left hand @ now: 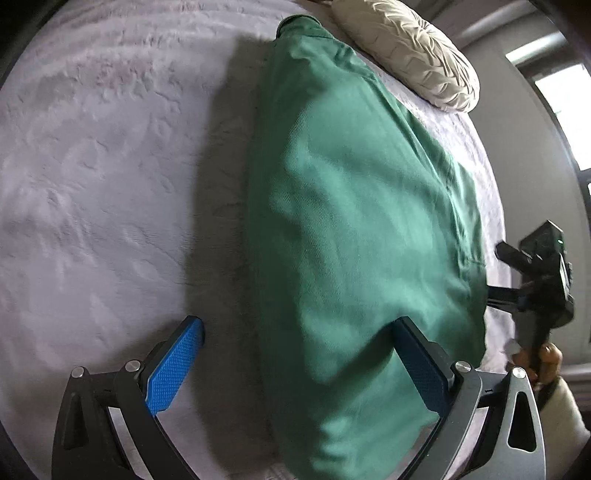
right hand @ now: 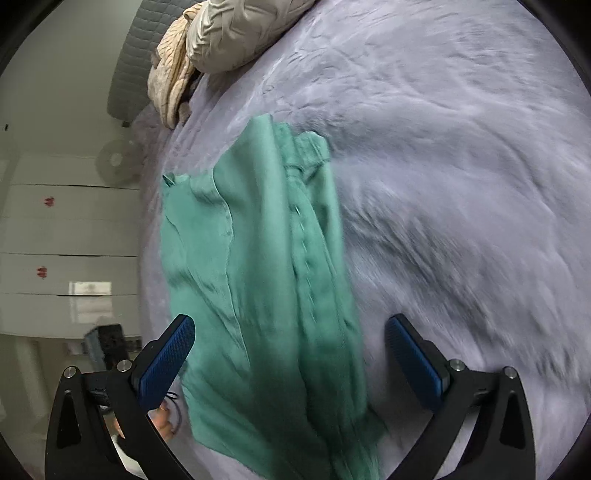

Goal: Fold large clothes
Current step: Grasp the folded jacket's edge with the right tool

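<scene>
While the green garment (right hand: 266, 280) lies lengthwise on the grey bedspread (right hand: 461, 166), both your left gripper (left hand: 299, 354) and right gripper (right hand: 290, 350) gape empty over what seems its near hem, so pinch that edge next.

Right tongs (right hand: 290, 347) spread wide, blue pads clear of cloth. Green garment (right hand: 258, 280) lies lengthwise between them on lavender bed (right hand: 461, 166), wrinkled, button placket visible. Beige pillows (right hand: 221, 33) at far edge.

One green garment (left hand: 354, 221), two tongs (left hand: 299, 339)
</scene>
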`<state>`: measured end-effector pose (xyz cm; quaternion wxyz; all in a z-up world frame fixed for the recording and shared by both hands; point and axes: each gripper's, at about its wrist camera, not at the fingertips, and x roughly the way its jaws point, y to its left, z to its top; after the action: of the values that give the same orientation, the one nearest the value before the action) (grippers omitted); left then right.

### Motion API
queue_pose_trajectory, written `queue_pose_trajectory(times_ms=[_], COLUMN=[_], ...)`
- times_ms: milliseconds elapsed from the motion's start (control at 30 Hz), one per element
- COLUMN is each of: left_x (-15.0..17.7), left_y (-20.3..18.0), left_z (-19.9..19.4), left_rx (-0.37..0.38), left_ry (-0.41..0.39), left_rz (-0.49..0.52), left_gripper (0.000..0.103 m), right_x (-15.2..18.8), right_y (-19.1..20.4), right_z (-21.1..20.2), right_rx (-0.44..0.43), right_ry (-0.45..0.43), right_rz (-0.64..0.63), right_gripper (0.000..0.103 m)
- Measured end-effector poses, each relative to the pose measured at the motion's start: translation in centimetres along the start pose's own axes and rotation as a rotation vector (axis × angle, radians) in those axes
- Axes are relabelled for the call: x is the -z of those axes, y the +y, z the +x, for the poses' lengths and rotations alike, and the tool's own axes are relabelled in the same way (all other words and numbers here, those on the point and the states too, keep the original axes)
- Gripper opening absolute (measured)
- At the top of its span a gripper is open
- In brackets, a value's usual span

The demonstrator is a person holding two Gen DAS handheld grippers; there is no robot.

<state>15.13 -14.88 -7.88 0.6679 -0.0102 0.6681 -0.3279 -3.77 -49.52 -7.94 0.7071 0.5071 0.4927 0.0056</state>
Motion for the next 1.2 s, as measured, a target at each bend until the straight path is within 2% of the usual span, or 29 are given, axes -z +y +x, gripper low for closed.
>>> queue_pose_trajectory(times_ms=[200,300,400,467,567,833,867,900,933,967,1000,1033,1100,1200], left_x=[-0.4,-0.7,-0.4,0.0,0.1,-0.6,-0.5,-0.2,0.2,0.3,0.4,0.5,0.4,0.2], left_y=[-1.4,-2.2,-3.1,-3.4,-3.8,-4.8,-4.9,-4.7,-4.6,-4.6,-4.8,-4.9,-4.9,-4.6], left_z=[2.4,3.1,3.5,3.7,4.2,5.2,5.1,4.7,4.2,3.9,3.4,2.8,1.7,-0.2], left_rx=[0.060,0.064,0.036,0.024,0.020,0.000,-0.002,-0.002,0.000,0.002,0.008,0.017,0.039,0.100], left_ry=[0.030,0.041,0.040,0.034,0.046,0.048,0.041,0.035,0.027,0.019,0.011,0.004,-0.003,-0.014], left_rz=[0.043,0.073,0.110,0.151,0.194,0.190,0.188,0.188,0.191,0.199,0.210,0.214,0.214,0.194], left_gripper=[0.102,0.102,0.102,0.102,0.102,0.102,0.101,0.096,0.092,0.084,0.075,0.072,0.056,0.049], right_x=[-3.3,-4.3,-4.6,-4.7,-5.0,-5.7,-5.8,-5.9,-6.0,-5.9,-5.9,-5.7,-5.0,-4.4], right_y=[0.4,1.3,3.4,3.9,2.7,2.2,2.3,2.2,2.4,2.3,2.1,1.6,1.2,2.7], right_z=[2.2,3.1,3.3,3.6,4.4,5.9,6.0,5.9,5.9,5.9,6.0,5.7,5.0,3.8], right_rx=[-0.088,-0.108,-0.192,-0.178,-0.145,-0.117,-0.112,-0.107,-0.094,-0.084,-0.051,-0.059,-0.094,-0.136], right_ry=[0.025,0.032,0.040,0.048,0.066,0.065,0.062,0.060,0.056,0.055,0.061,0.058,0.044,0.023], right_rz=[0.015,0.006,-0.056,-0.096,-0.072,-0.055,-0.047,-0.040,-0.035,-0.033,-0.016,0.000,0.017,0.016], right_gripper=[0.103,0.103,0.103,0.103,0.103,0.103,0.102,0.101,0.090,0.051,0.039,0.036,0.026,0.021])
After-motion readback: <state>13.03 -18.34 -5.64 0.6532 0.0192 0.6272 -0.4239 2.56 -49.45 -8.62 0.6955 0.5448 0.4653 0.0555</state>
